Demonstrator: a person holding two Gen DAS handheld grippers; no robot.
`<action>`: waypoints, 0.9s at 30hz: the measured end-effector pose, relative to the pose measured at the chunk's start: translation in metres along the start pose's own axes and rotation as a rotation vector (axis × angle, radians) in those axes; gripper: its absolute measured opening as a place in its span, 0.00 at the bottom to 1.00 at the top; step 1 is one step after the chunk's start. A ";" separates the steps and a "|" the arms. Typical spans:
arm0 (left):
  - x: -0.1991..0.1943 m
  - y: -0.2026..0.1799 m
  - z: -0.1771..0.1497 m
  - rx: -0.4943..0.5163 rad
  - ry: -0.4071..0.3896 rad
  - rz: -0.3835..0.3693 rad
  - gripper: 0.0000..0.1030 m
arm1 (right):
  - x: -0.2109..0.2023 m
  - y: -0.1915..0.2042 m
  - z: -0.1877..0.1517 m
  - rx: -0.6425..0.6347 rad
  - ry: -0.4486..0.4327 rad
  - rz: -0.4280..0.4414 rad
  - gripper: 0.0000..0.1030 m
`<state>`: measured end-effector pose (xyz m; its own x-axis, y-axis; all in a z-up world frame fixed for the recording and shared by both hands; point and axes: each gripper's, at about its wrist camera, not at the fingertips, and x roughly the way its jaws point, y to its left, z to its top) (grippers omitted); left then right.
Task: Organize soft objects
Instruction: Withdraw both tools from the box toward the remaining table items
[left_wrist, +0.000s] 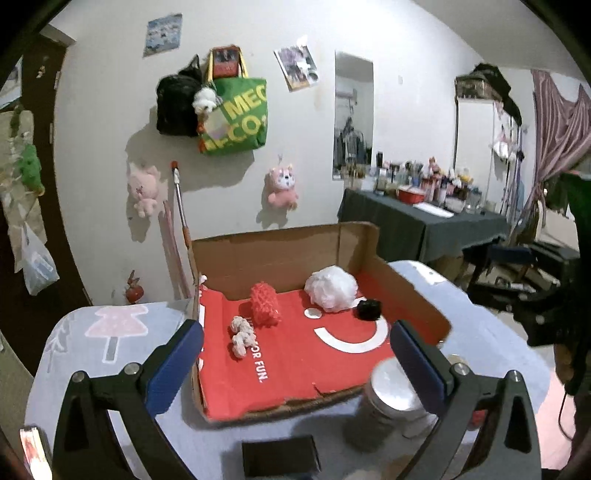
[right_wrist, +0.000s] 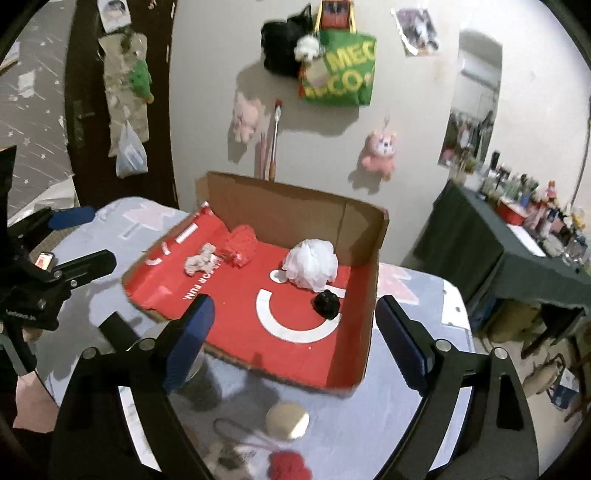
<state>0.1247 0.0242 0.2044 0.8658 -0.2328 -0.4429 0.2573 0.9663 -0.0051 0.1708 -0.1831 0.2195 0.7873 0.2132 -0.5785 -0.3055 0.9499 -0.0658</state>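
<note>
**Step in hand.** Sorting appears well along: four soft items already lie inside the cardboard box (right_wrist: 365, 236), and both tools hover short of it with nothing held. The left gripper (left_wrist: 295, 354) has its jaws spread wide and empty; the right gripper (right_wrist: 291, 332) likewise stands released, its blue pads (right_wrist: 192, 328) well apart.

**Next move, as judged.** A red knitted piece (right_wrist: 288, 466) on a thin cord lies on the table just below the right gripper, outside the box. It looks like the remaining candidate. Taking it calls for a downward reach, a light pinch on the yarn body and not the cord, then a lift over the torn near edge of the box.

**Contents of the box.**
- White mesh bath pouf (right_wrist: 311, 266): ruffled, rounded, airy; near the far right corner.
- Black scrunchie-like lump (right_wrist: 327, 303): small, matte, knobbly; just beside the pouf.
- Red netted sponge (left_wrist: 264, 303): cylindrical, open-weave texture; upright near the back wall.
- Pale braided cloth piece (left_wrist: 241, 335): twisted, fuzzy; just beside the sponge.

**Container.** Shallow corrugated tray, brown outside, glossy red print with white lettering inside; front lip ragged.

**Surroundings.** Table (left_wrist: 110, 332) under a pale printed cover. A metal-lidded jar (left_wrist: 395, 398) stands at the box's near corner; a round metallic lid (right_wrist: 287, 421) lies flat nearby. Both look hard and so outside the sort.
</note>
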 end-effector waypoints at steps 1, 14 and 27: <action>-0.007 -0.003 -0.003 0.000 -0.013 0.002 1.00 | -0.009 0.004 -0.005 -0.001 -0.017 -0.005 0.87; -0.061 -0.033 -0.081 -0.057 -0.071 0.029 1.00 | -0.064 0.038 -0.094 0.063 -0.126 -0.061 0.87; -0.029 -0.029 -0.150 -0.070 0.095 0.061 1.00 | -0.010 0.052 -0.171 0.167 0.031 0.002 0.87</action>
<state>0.0276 0.0193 0.0827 0.8334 -0.1650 -0.5274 0.1716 0.9845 -0.0368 0.0553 -0.1746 0.0834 0.7692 0.2107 -0.6033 -0.2122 0.9747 0.0700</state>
